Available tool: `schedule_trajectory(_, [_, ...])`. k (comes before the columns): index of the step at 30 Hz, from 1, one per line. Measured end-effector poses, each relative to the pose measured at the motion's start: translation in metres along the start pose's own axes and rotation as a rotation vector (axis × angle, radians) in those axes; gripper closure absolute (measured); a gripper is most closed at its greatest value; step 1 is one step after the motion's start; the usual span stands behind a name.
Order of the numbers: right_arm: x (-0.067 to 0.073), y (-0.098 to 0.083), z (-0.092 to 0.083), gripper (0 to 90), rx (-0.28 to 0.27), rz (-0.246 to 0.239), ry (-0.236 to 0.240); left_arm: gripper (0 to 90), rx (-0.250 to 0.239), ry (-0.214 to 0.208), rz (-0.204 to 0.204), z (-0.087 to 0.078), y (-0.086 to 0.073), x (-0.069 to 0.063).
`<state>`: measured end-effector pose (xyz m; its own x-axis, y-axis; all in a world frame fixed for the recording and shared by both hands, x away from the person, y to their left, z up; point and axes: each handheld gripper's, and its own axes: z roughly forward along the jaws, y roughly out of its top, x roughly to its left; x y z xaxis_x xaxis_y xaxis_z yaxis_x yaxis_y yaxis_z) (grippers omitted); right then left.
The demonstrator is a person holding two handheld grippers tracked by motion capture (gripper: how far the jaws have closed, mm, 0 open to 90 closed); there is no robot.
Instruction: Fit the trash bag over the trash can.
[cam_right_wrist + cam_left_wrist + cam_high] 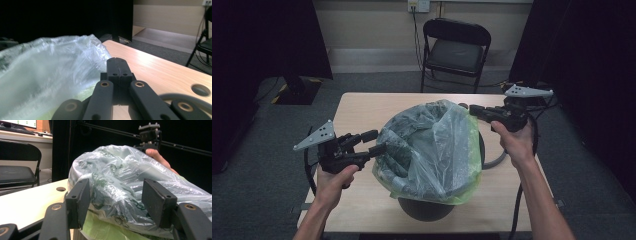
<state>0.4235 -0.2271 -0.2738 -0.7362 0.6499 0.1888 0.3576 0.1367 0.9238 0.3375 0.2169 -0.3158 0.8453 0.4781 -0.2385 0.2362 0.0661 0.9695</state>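
Observation:
A translucent plastic bag (432, 145) with a green tint is draped loosely over a dark round bin (424, 207) in the middle of the table. My left gripper (378, 141) is open at the bag's left side. In the left gripper view its pads (80, 200) frame the crumpled bag (117, 175) just ahead, without pinching it. My right gripper (472, 108) is shut at the bag's far right edge. In the right gripper view the jaws (117, 63) meet with nothing seen between them, and the bag (50, 65) lies to their left.
The wooden table (362, 107) has bare room on its far and left parts and a round hole (200, 90) near one edge. A black folding chair (455, 47) stands behind it. Black curtains flank both sides. A grey cable (497, 160) loops beside the bin.

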Motion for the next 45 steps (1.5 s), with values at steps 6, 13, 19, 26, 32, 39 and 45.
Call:
schedule_trajectory(6, [-0.015,-0.028,0.0,90.0,0.018,0.042,0.003,41.4,-0.029,-0.001,-0.015,0.009,0.009,0.011])
schedule_trajectory(13, [-0.019,-0.058,0.025,90.0,0.09,0.05,0.013,49.2,-0.034,0.031,-0.035,0.023,0.014,0.022])
schedule_trajectory(19, [-0.019,-0.069,0.041,90.0,0.097,0.045,0.019,60.2,-0.017,0.046,-0.022,0.021,0.012,0.022])
schedule_trajectory(26, [-0.015,-0.042,0.017,68.2,-0.03,0.041,-0.005,86.1,-0.024,0.057,-0.001,0.01,0.012,0.022])
schedule_trajectory(32, [-0.005,-0.024,-0.006,56.1,-0.103,0.025,-0.031,90.0,-0.01,0.037,0.017,0.001,0.011,0.016])
schedule_trajectory(39, [0.008,-0.017,-0.016,48.1,-0.113,0.022,0.037,88.3,0.012,-0.035,0.024,-0.017,0.007,-0.002])
schedule_trajectory(45, [0.021,-0.017,-0.012,50.4,-0.082,0.018,0.095,65.8,-0.019,-0.004,0.007,-0.013,0.012,0.002])
